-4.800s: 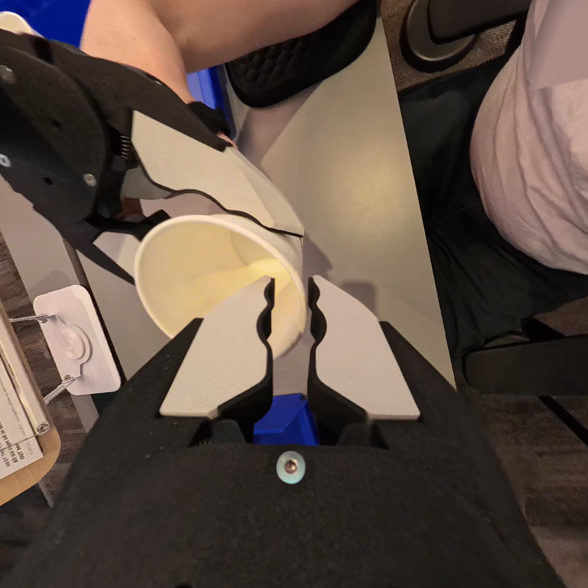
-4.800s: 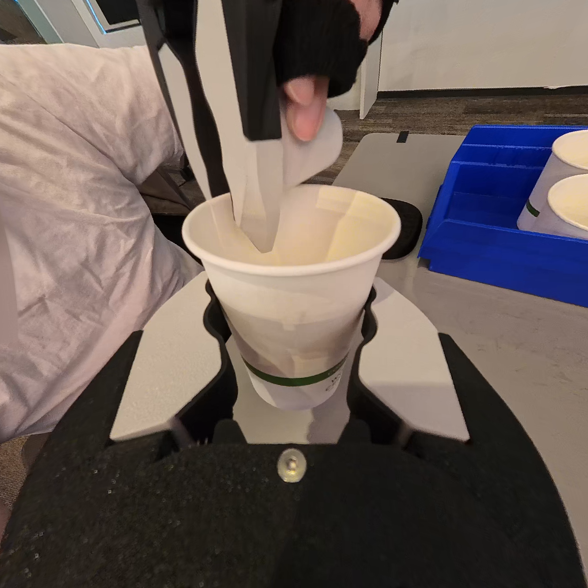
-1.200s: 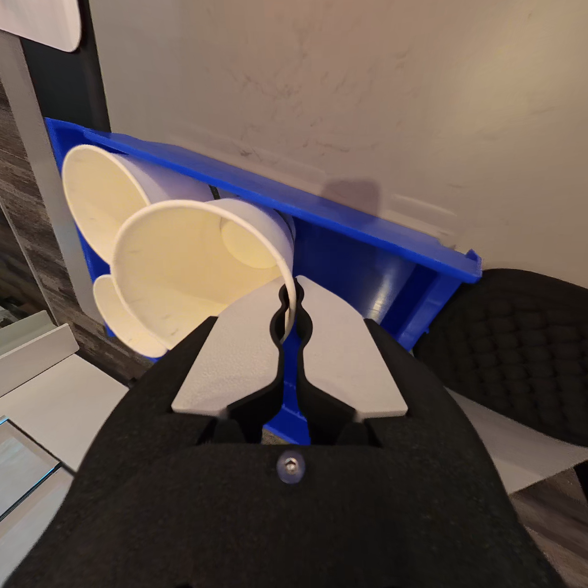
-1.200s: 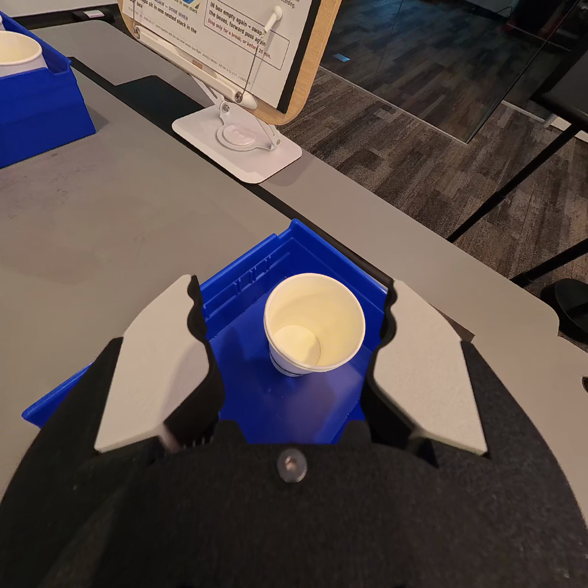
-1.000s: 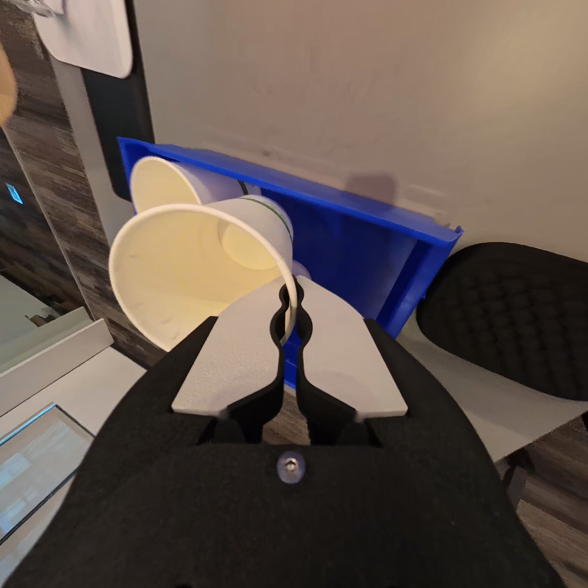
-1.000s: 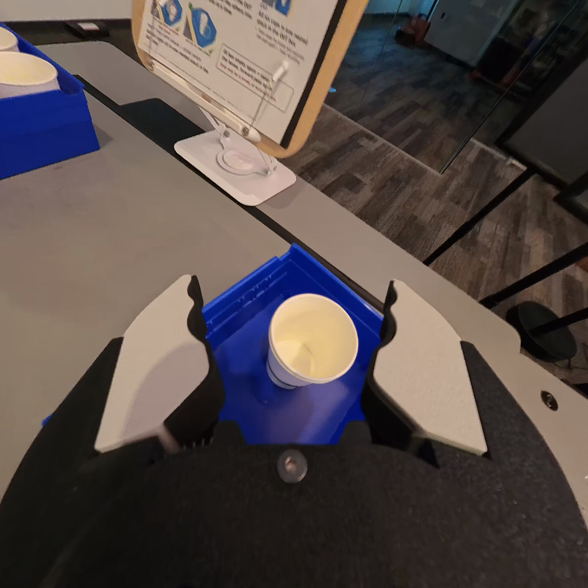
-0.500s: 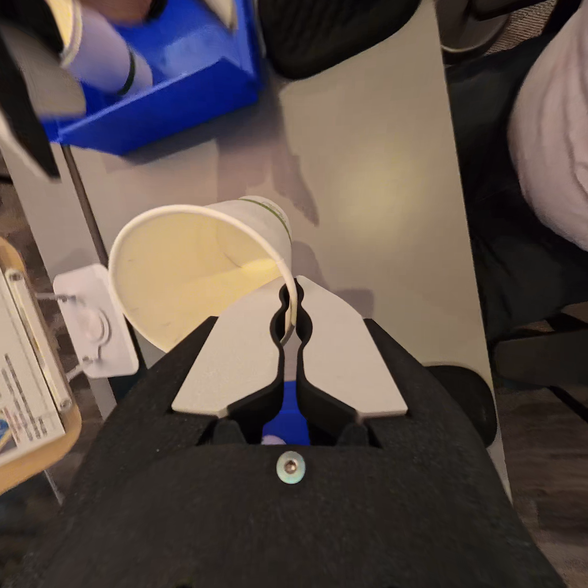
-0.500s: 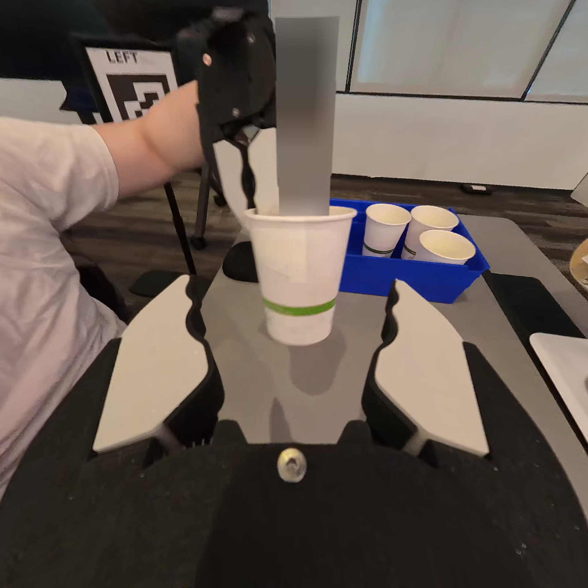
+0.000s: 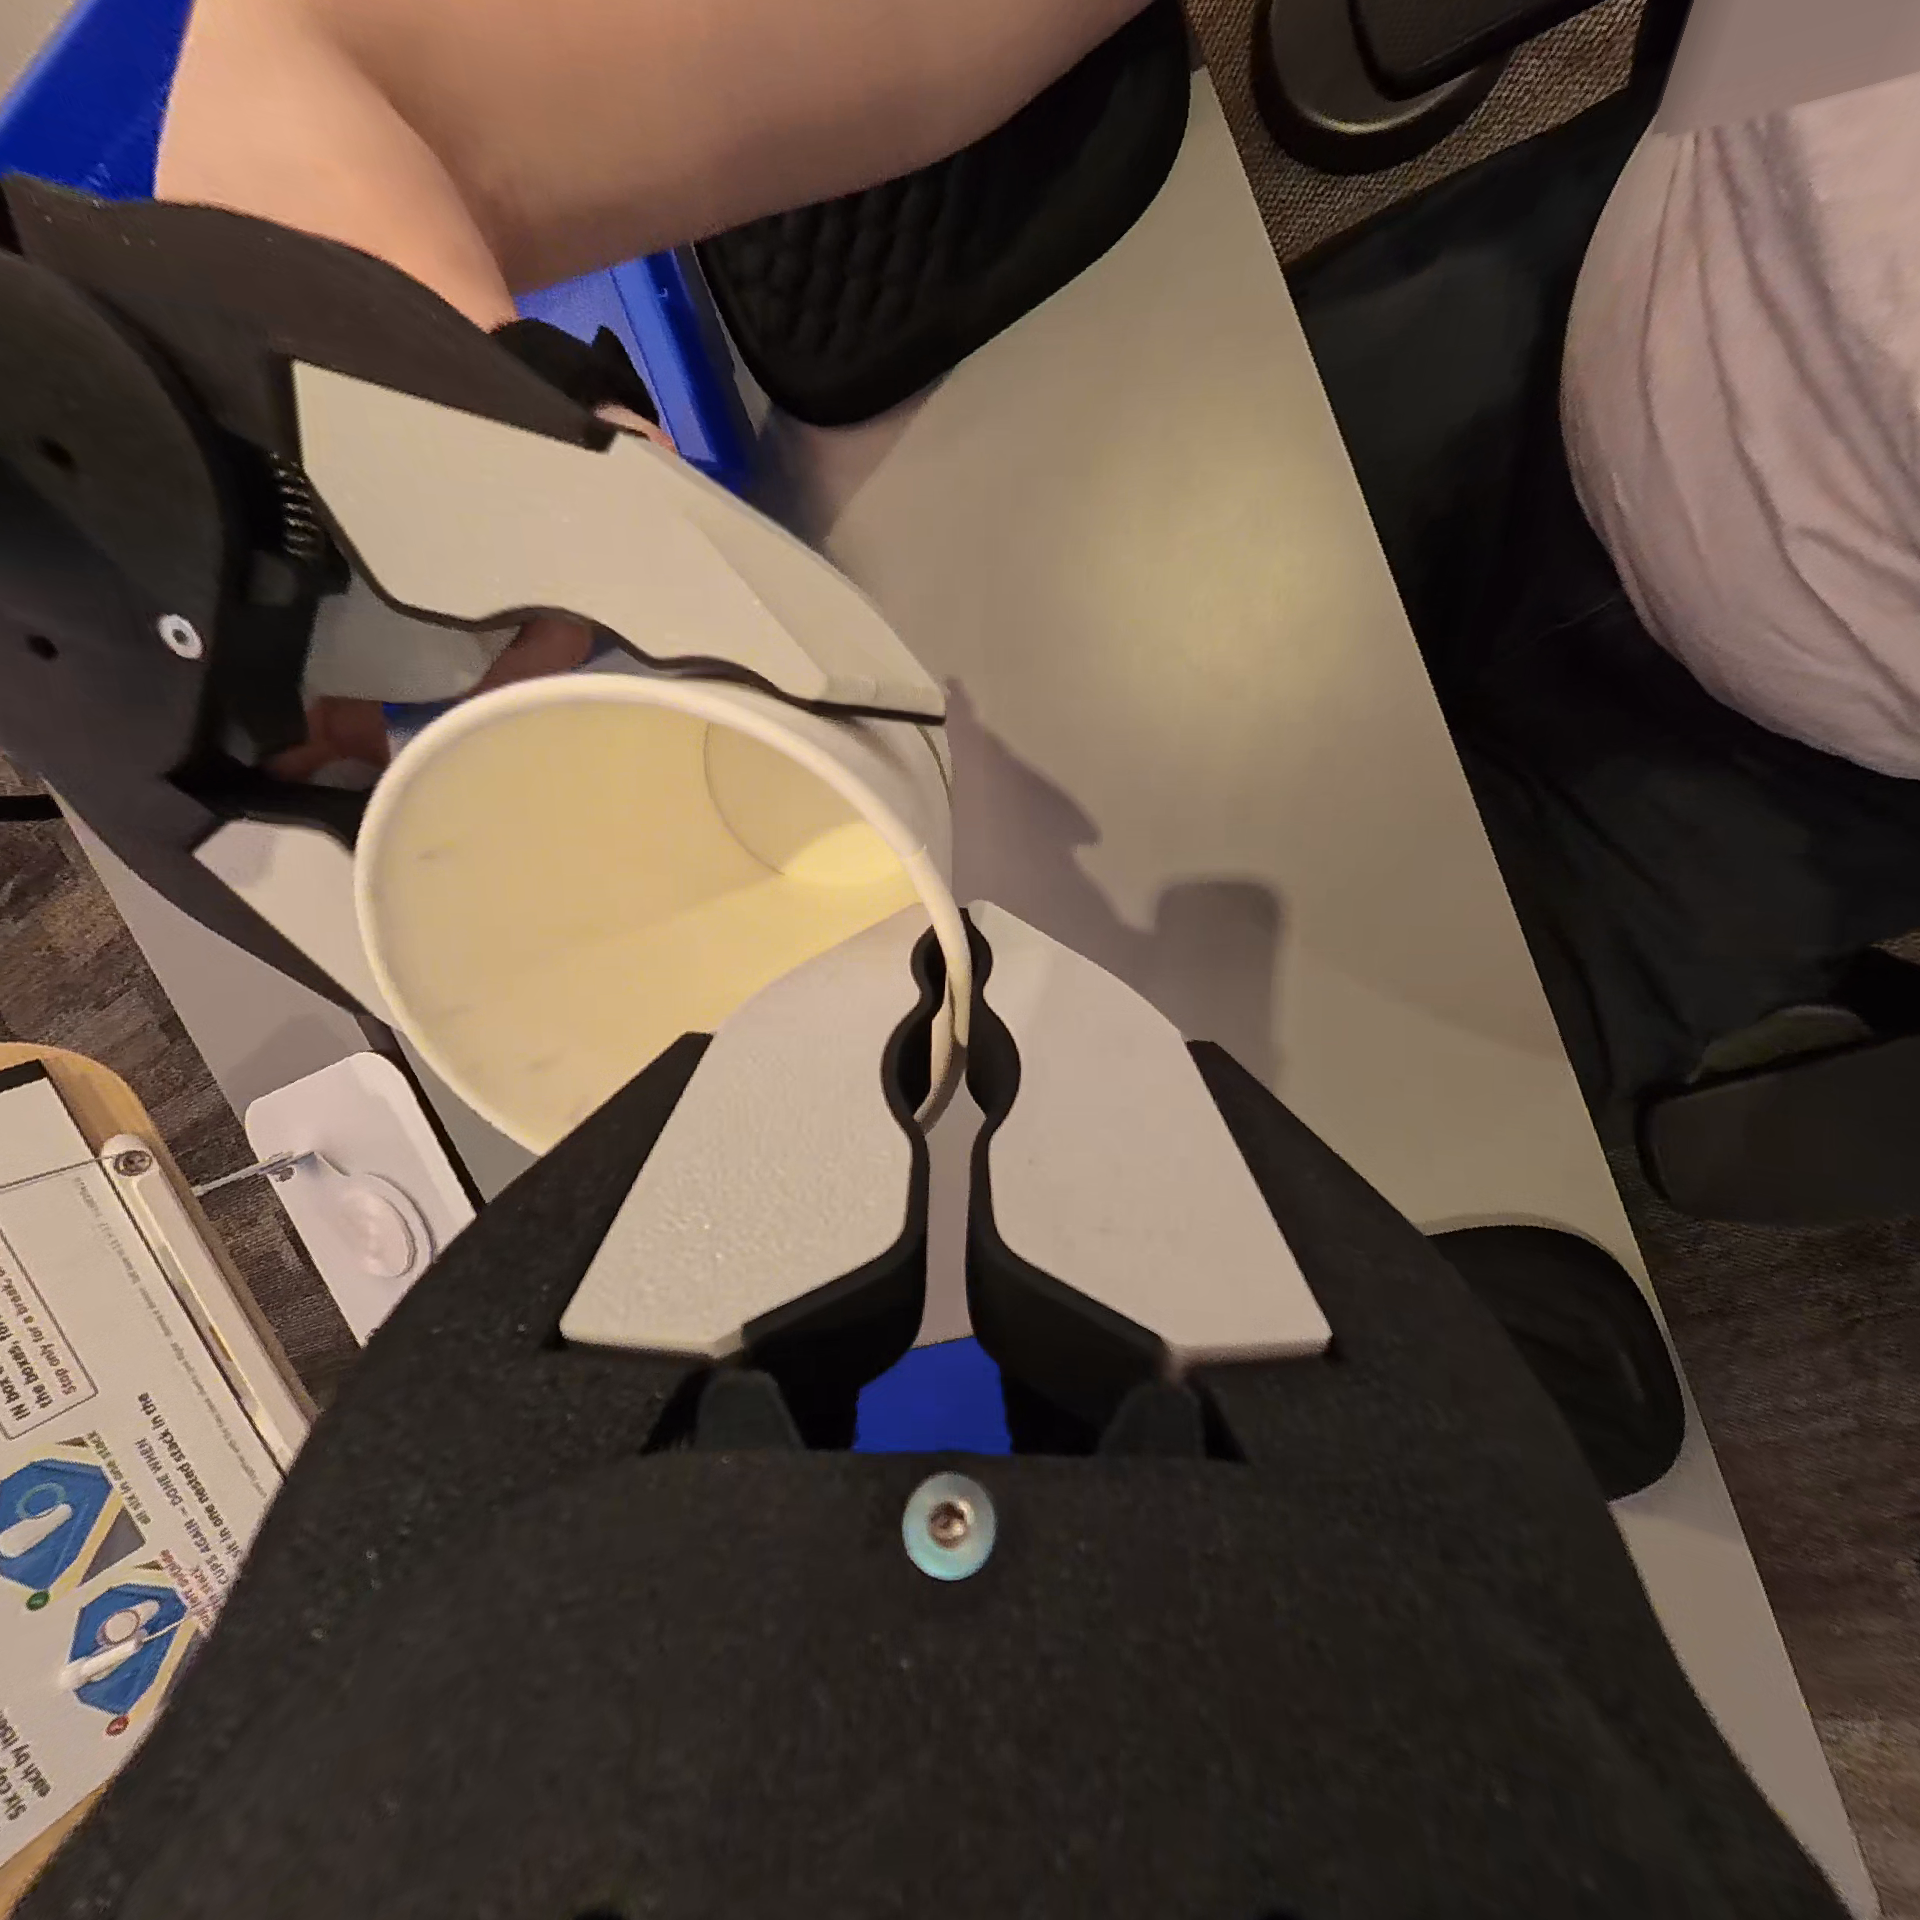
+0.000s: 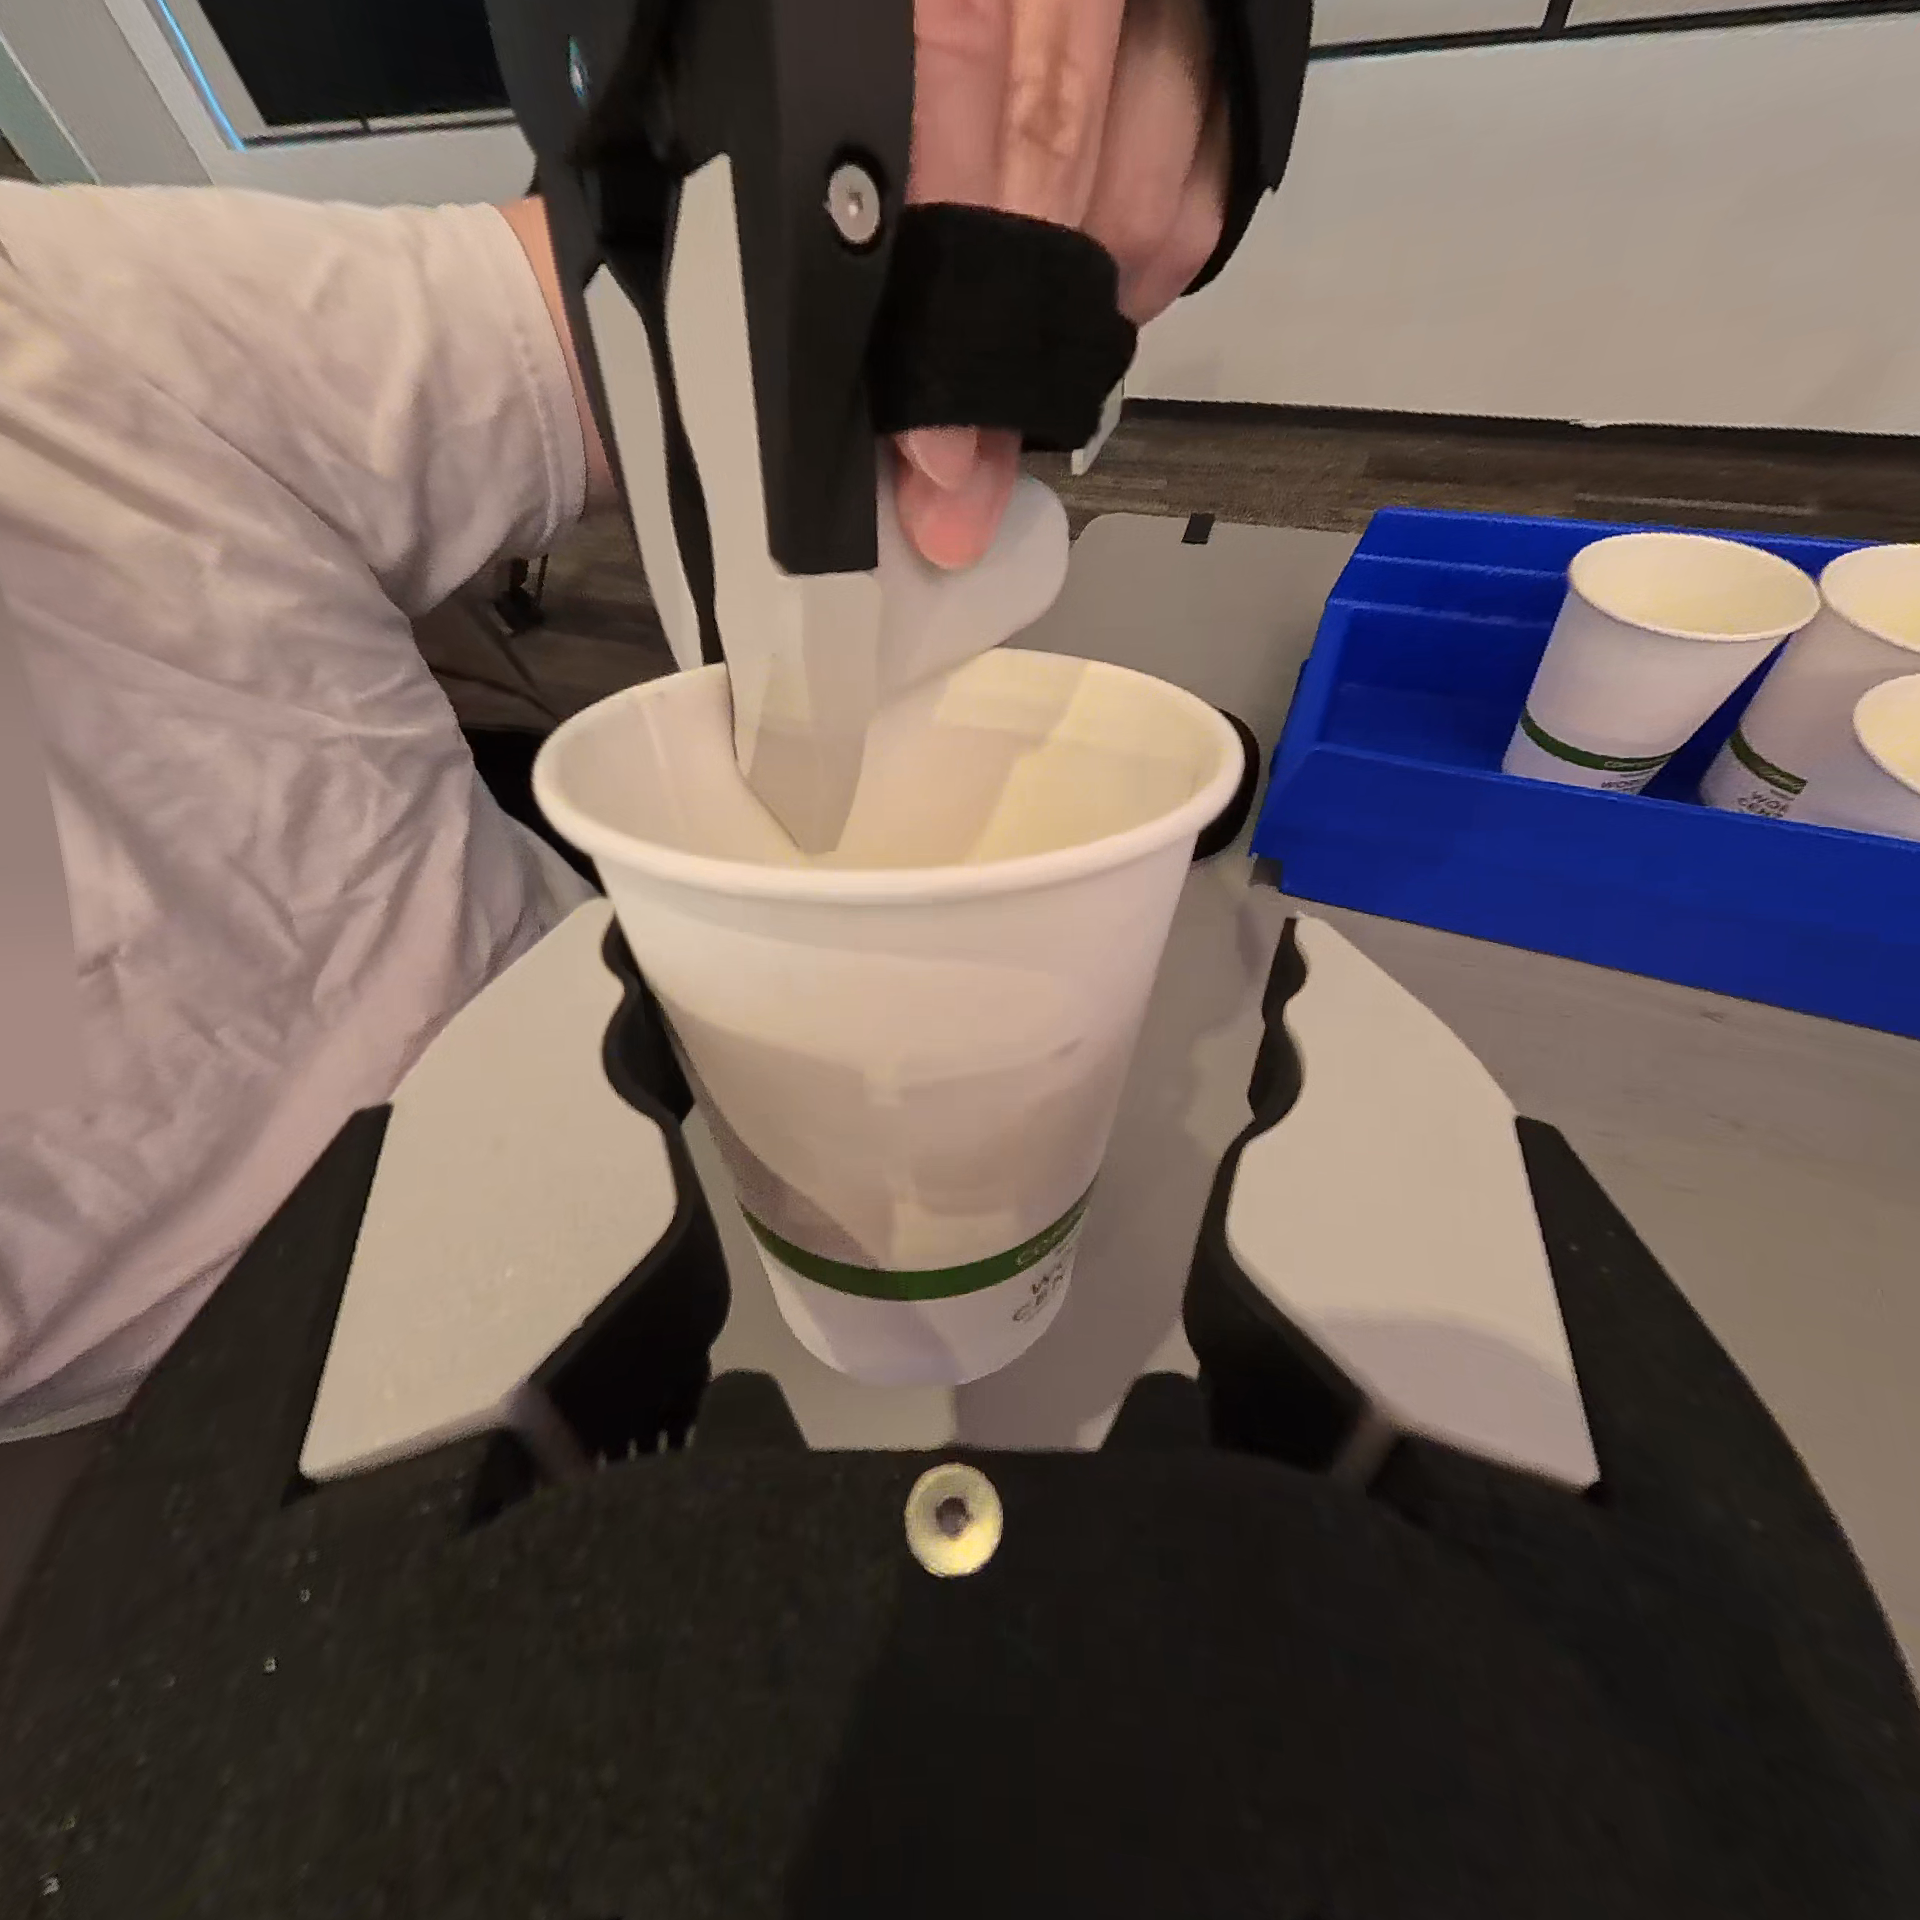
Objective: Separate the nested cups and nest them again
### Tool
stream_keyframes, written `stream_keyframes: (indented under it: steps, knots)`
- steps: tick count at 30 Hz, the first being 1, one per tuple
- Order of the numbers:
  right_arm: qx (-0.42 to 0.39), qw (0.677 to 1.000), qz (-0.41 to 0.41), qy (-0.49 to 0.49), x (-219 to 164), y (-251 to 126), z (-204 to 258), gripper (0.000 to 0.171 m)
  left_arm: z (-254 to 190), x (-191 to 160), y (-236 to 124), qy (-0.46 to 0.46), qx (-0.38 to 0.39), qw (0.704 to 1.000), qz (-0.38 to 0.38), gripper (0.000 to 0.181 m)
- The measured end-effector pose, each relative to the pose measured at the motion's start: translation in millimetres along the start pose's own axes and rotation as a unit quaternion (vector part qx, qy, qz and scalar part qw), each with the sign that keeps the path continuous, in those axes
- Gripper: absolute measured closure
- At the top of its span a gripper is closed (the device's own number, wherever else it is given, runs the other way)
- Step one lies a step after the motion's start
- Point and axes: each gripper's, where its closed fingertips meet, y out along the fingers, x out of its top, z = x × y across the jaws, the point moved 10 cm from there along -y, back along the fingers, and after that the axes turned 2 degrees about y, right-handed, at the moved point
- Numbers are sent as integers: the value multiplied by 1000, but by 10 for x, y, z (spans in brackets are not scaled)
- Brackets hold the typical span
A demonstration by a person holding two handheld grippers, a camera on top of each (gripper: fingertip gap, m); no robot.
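Note:
A white paper cup with a green band (image 10: 904, 1039) hangs upright over the grey table (image 10: 1662, 1122). My left gripper (image 9: 958, 935) is shut on its rim, with one finger (image 10: 800, 748) inside the cup; the cup also shows in the left wrist view (image 9: 582, 883). My right gripper (image 10: 956, 945) is open and straddles the cup's body. Its left finger is at the cup wall and a gap shows on the right side. In the left wrist view one of its fingers (image 9: 623, 582) lies over the cup.
A blue bin (image 10: 1558, 842) at the back right holds three upright cups (image 10: 1652, 665). A person's torso (image 10: 260, 727) is at the left. A sign on a white stand (image 9: 343, 1174), a black pad (image 9: 914, 260) and a second blue bin (image 9: 930, 1392) are nearby.
My right gripper has moved forward from in front of the cup, so its fingers now stand on either side of it. My left gripper still holds the rim.

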Motion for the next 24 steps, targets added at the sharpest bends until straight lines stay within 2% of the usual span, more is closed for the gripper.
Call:
stream_keyframes:
  steps: [5, 13, 18, 24]
  knots:
    - [31, 1000, 0, 1, -14, 32, 1, 80, -9, -26, 13, -2, -1, 1000, 5, 181]
    - [42, 998, 35, 13, -84, 107, -29, 82, -45, -50, 74, 1, -13, 1000, 24, 179]
    - [38, 999, 23, 12, -77, 107, -55, 83, -46, -71, 75, 1, 1, 1000, 26, 179]
    - [26, 1000, 9, 12, -80, 63, -91, 84, 7, -73, -38, -25, 43, 999, -1, 159]
